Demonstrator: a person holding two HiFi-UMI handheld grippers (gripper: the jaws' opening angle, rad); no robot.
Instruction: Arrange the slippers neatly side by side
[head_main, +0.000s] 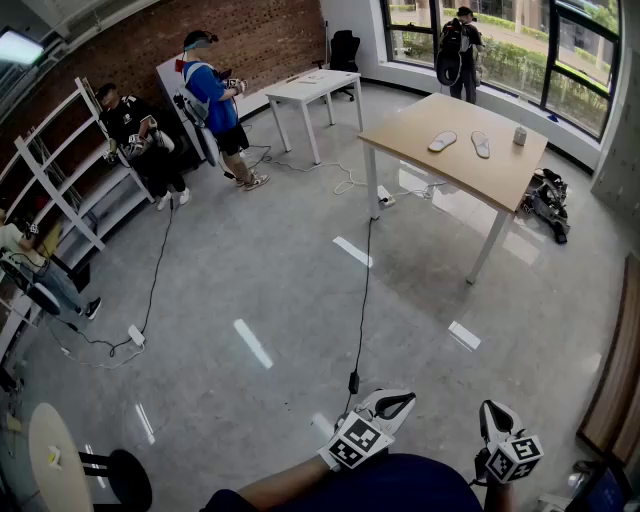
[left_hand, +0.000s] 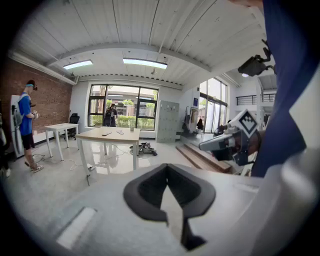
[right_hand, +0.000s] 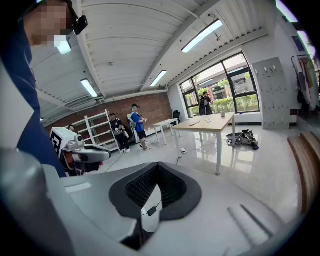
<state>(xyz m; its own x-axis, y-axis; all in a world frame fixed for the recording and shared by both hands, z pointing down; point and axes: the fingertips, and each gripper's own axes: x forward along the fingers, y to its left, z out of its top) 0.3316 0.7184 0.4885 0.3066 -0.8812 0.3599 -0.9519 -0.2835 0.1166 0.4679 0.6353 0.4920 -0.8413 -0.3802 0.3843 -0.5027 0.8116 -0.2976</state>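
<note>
Both grippers hang low against the person's body, well apart from the task's things; the left gripper (head_main: 393, 404) has its 2 fingers closed tip to tip with nothing between them, and its own view (left_hand: 166, 166) shows only floor past the dark pads; the right gripper (head_main: 495, 415) is likewise pressed together and empty (right_hand: 157, 165).

Far across the room, on the wooden table (head_main: 470, 178), lie one slipper (head_main: 442, 141) and a second slipper (head_main: 481, 144); they are near each other but not touching, and angled differently rather than parallel; a small cup (head_main: 520, 136) stands just beyond them towards the table's right edge.

The floor (head_main: 250, 270) is glossy grey; a black cable (head_main: 363, 290) runs across it towards the table; a white table (head_main: 315, 88) stands by the brick wall (head_main: 250, 35); a person in a blue shirt (head_main: 212, 95) stands near it; tall windows (head_main: 520, 40) line the far side.
</note>
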